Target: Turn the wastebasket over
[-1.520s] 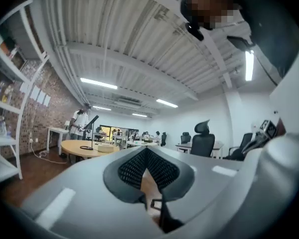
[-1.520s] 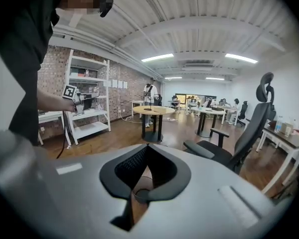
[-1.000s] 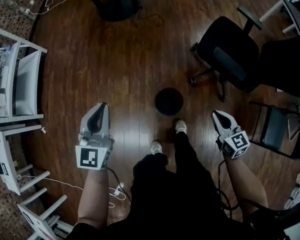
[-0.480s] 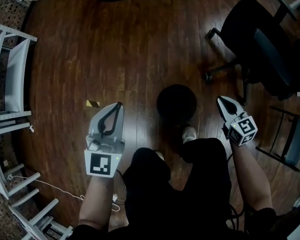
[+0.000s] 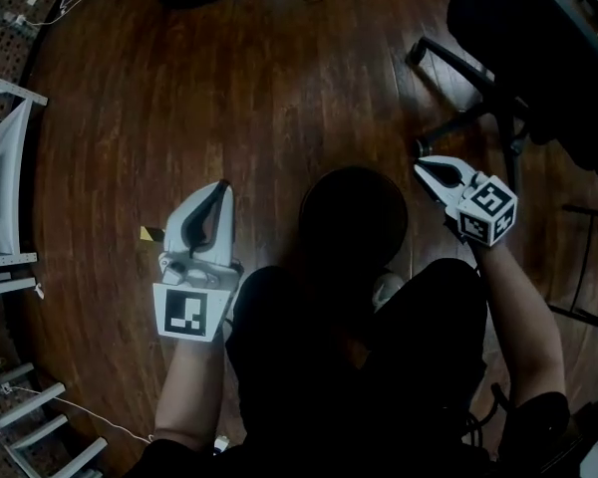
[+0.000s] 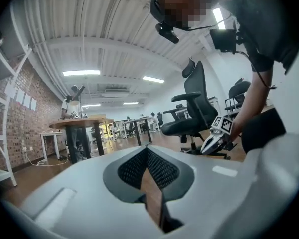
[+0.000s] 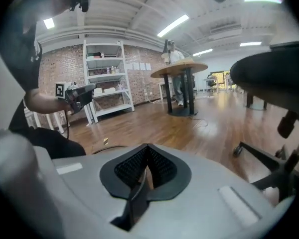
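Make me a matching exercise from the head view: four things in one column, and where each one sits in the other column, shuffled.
Things:
1. wastebasket
2. office chair
3. white shelf
4. yellow-and-black tape

Places:
A. top right of the view
B. on the floor just left of the left gripper
C. between the left gripper and the right gripper
D. left edge of the view

Pairs: 1-C, 2-A, 3-D, 4-B

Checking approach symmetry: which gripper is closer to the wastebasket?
The right gripper: in the head view its tip is right beside the rim of the wastebasket, while the left gripper is separated from it by a wide strip of floor.
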The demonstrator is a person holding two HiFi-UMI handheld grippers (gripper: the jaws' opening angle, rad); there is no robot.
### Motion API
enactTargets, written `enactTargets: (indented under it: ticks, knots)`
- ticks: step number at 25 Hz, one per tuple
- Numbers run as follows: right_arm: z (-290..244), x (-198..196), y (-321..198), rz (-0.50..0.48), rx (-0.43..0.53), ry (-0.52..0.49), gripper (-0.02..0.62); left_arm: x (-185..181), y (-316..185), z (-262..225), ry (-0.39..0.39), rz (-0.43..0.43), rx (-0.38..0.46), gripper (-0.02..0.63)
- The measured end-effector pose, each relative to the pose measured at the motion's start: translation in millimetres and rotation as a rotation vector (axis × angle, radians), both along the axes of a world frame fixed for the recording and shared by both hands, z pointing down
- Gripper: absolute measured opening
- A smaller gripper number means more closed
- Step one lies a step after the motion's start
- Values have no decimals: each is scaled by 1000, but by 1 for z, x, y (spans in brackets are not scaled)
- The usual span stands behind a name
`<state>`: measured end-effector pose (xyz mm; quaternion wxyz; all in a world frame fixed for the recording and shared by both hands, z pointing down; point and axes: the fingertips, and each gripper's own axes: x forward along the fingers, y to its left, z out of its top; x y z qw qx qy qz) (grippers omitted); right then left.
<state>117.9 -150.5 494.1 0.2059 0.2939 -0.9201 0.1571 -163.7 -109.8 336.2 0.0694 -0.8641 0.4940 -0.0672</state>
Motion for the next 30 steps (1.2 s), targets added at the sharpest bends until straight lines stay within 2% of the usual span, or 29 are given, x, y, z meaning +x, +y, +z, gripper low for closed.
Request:
enactTargets:
  ticks: [3,4,5,6,8,10,13,17,20,22,25,30]
  knots:
    - [27,-18,4,-181,-107,95,3,0,5,8,22,4,6,0]
    - [37,-25,8,-247,-160,137,14,0,7,10,27,4,4,0]
    - [47,-31,11,-294,-213,178,54,1,10,11,28,4,1,0]
    - [57,-36,10,-311,-254,215,111,1,12,13,28,3,-3,0]
    - [75,-43,3,-278,-280,269,186,2,16,13,29,0,-9,0]
    - [91,-47,-2,-241,-282,325,213,2,19,10,20,5,-3,0]
    - [114,-49,-1,-261,-271,483,268,-4,20,9,17,-9,2,0]
    - [134,-60,-2,-250,-256,559,262,-7,24,12,5,-25,-15,0]
    - [148,-64,0,-303,-261,637,207,-9,28,12,-14,-34,-20,0]
    - [159,-66,4,-338,-271,688,139,-16,32,13,-25,-54,-24,0]
    - [166,-65,1,-338,-286,720,21,-26,39,17,-37,-85,-36,0]
    - [159,-65,-9,-314,-266,723,9,-31,46,20,-40,-105,-37,0]
